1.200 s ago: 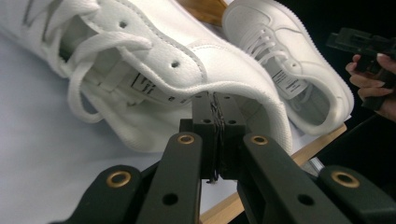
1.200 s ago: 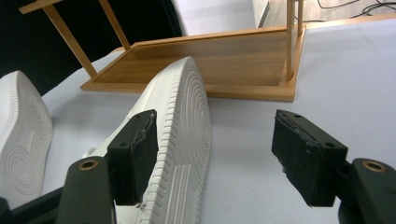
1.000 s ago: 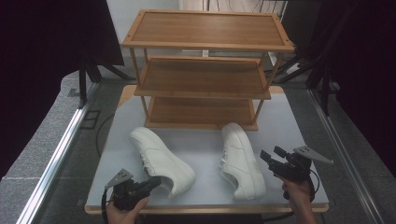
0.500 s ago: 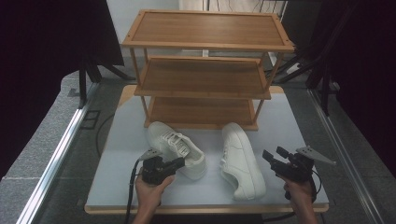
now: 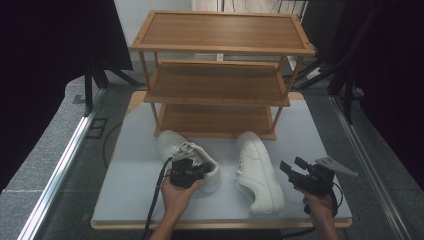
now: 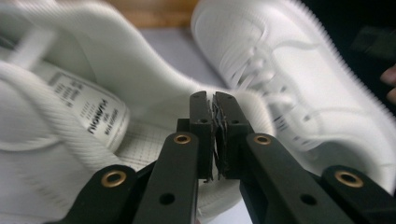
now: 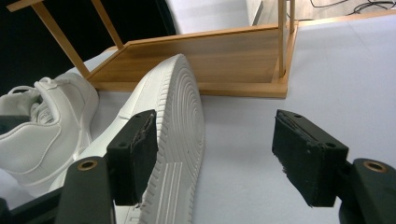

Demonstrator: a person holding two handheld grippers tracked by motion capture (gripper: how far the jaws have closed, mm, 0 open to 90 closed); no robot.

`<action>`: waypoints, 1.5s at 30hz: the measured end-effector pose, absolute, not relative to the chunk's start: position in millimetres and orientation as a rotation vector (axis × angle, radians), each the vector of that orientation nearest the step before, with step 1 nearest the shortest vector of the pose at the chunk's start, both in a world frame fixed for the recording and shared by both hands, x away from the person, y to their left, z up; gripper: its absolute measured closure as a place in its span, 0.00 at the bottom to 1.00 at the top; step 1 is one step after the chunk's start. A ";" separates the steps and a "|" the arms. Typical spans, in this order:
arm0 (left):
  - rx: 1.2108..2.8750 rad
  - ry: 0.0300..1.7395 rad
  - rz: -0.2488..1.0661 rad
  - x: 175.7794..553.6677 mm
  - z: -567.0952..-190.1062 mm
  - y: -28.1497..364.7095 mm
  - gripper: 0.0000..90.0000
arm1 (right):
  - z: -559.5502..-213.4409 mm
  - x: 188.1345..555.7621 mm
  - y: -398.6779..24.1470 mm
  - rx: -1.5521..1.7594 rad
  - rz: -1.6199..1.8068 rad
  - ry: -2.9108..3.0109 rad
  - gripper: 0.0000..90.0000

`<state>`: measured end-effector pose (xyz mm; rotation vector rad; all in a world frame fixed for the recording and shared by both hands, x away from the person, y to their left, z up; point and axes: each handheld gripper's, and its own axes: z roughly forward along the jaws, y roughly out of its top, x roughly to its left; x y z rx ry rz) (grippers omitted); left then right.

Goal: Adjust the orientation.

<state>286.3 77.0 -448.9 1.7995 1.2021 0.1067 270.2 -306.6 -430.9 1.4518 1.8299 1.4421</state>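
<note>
Pinching together at their tips, the jaws of the left gripper sit at the heel collar of the left white sneaker; whether a fold of the collar is caught between them cannot be told, since that view is blurred. A size label shows inside this shoe. The person's left hand holds that gripper near the table's front edge. The right gripper hangs with jaws spread wide, grasping nothing, just beside the right white sneaker, which lies tipped on its side with its ribbed sole facing that gripper. Both shoes rest on the grey table before the three-tier wooden shoe rack.
</note>
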 end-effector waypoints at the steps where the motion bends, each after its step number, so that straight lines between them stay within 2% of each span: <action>1: 1.802 1.211 0.101 287.1 -451.4 77.8 0.97 | -431.2 270.3 -306.8 1.452 1.442 1.831 0.35; 12: 1.766 1.219 0.042 280.7 -459.5 97.5 1.00 | -433.4 270.5 -305.8 1.474 1.422 1.835 0.35; 23: 1.801 1.211 0.034 263.9 -456.8 121.1 1.00 | -433.5 270.6 -311.6 1.500 1.422 1.809 0.35; 37: 1.762 1.260 0.016 249.5 -457.5 182.6 1.00 | -433.9 270.8 -310.1 1.508 1.417 1.811 0.35; 38: 1.748 1.268 0.009 251.2 -457.4 191.9 0.99 | -434.0 270.9 -309.9 1.509 1.417 1.810 0.35; 43: 1.768 1.236 -0.004 251.6 -455.5 190.9 0.93 | -434.6 271.7 -307.9 1.505 1.411 1.820 0.35; 45: 1.800 1.209 -0.012 251.4 -451.8 187.7 0.78 | -434.8 271.9 -307.0 1.505 1.410 1.823 0.35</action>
